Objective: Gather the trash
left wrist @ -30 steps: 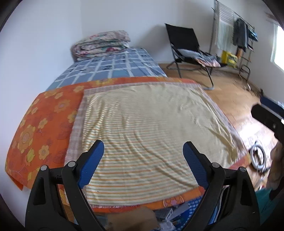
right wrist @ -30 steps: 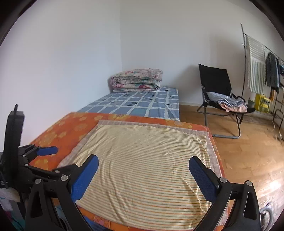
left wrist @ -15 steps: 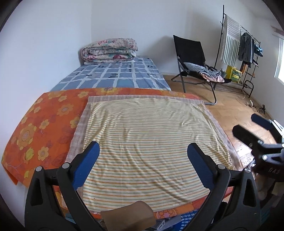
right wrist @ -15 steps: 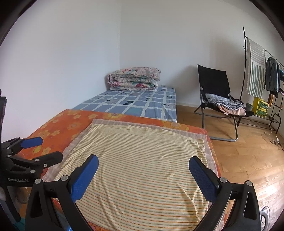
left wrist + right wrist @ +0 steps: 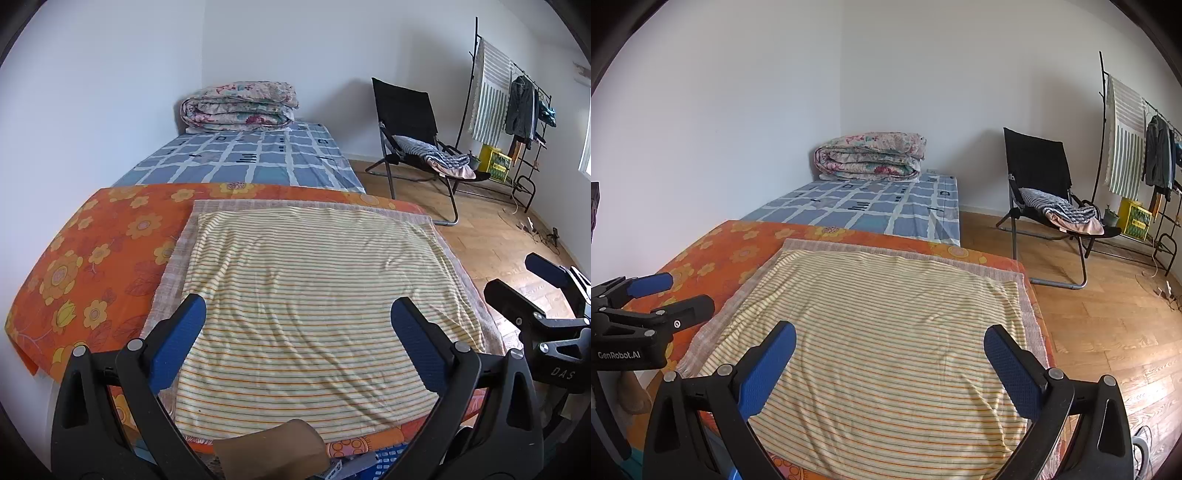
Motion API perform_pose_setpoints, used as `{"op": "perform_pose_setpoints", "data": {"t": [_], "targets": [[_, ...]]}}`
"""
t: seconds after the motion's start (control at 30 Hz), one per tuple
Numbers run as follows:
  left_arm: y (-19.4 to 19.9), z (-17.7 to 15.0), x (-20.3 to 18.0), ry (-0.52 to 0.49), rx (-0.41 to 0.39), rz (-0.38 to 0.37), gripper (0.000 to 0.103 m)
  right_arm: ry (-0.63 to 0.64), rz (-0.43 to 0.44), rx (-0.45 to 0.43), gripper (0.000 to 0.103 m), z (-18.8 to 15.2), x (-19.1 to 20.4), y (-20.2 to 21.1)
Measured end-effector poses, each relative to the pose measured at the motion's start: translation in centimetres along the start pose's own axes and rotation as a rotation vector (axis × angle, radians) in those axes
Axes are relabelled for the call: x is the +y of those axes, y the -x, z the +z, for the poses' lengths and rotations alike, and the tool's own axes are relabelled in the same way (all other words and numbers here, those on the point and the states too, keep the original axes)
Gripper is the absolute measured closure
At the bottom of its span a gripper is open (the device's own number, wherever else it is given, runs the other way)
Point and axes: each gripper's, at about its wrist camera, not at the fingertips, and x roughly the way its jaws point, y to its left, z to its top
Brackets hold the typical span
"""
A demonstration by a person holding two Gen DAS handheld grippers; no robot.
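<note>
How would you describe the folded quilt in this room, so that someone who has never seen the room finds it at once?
Start from the low bed with the blue checked sheet, which runs along the white wall into the corner. At its far end, against the wall, lies the folded quilt. It is the only thick, rolled bundle, pale with pink flowers, while the striped cloth and orange flowered cloth nearer the camera lie flat.

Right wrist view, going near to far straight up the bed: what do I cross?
Right gripper, jaws open → striped yellow cloth → orange floral sheet → blue checked sheet → folded floral quilt at the wall.
</note>
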Motion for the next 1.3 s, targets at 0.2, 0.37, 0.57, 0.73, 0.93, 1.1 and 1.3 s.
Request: {"op": "perform_pose_setpoints", "data": {"t": [0.2,0.37,0.57,0.73,0.93,1.1,1.3], "targets": [[0.14,-0.14,0.21,0.007,0.003,0.006,0.001,0.002,0.001,0.004,0.0,-0.06,0.05,0.07],[0.17,-0.15,0.22,0.006,0.003,0.006,0.001,-0.008,0.0,0.011,0.0,-0.17,-0.04,0.0],[0.17,-0.17,0.2,0.009,0.004,0.007,0.001,-0.008,0.001,0.013,0.0,-0.2,-0.07,-0.05],[0.19,-0.15,0.2,0.008,0.002,0.006,0.001,-0.007,-0.001,0.013,0.0,-0.2,-0.07,-0.06],[0.14,-0.19,0.23,0.008,0.002,0.007,0.001,-0.012,-0.004,0.015,0.0,-0.23,-0.36,-0.02],[0.2,-0.26,0.15,0.006,0.002,0.008,0.001,-0.013,-0.006,0.021,0.0,-0.47,-0.59,0.07],[0.2,-0.28,0.11,0.006,0.003,0.01,0.001,-0.013,-0.008,0.025,0.0,-0.54,-0.7,-0.02]]}}
